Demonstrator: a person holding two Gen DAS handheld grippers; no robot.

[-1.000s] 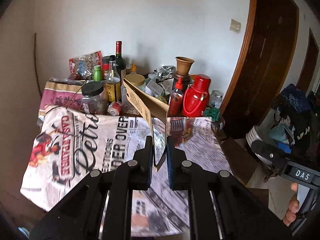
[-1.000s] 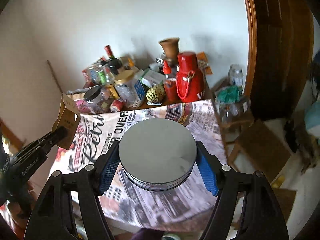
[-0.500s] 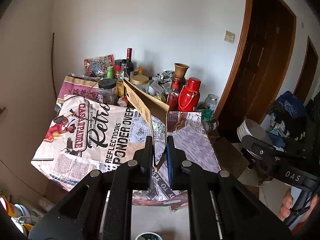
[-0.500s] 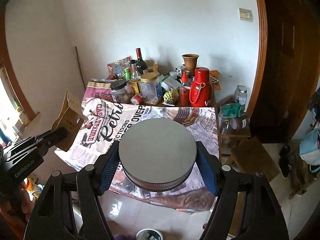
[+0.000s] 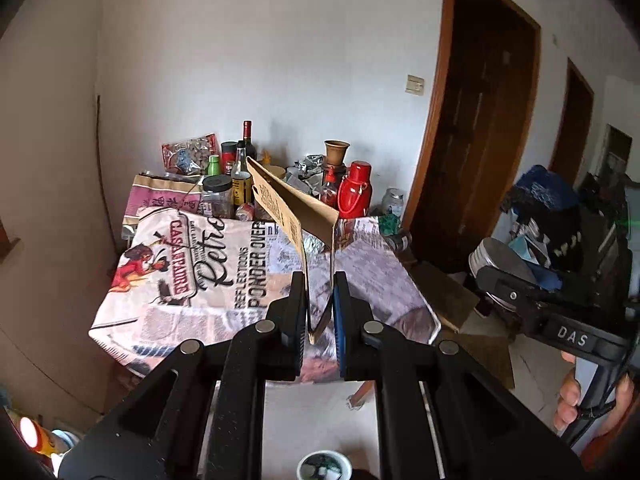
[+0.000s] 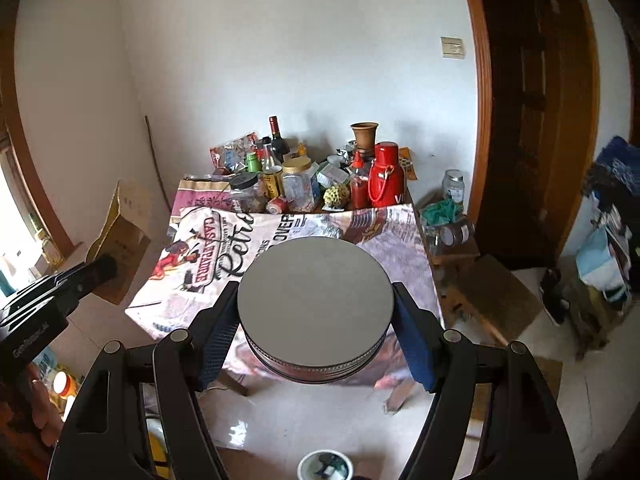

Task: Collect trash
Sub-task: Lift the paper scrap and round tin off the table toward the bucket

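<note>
My left gripper (image 5: 319, 312) is shut on a flattened brown cardboard carton (image 5: 288, 210) and holds it in the air, well back from the table. The carton also shows in the right wrist view (image 6: 120, 236) at the left. My right gripper (image 6: 316, 320) is shut on a round grey metal tin (image 6: 314, 304), held in the air in front of the table; it also shows in the left wrist view (image 5: 500, 258). A small round white bin (image 6: 325, 465) with scraps in it stands on the floor below both grippers.
A table under a printed newspaper-pattern cloth (image 5: 200, 280) stands against the wall, its back edge crowded with bottles, jars and a red flask (image 6: 386, 180). Dark wooden doors (image 5: 480, 140) are at the right, with cardboard (image 6: 496, 292) and clutter on the floor.
Both grippers have pulled back and up from the table, which looks smaller and farther now. The floor and the white bin have come into view. Both grips are unchanged.
</note>
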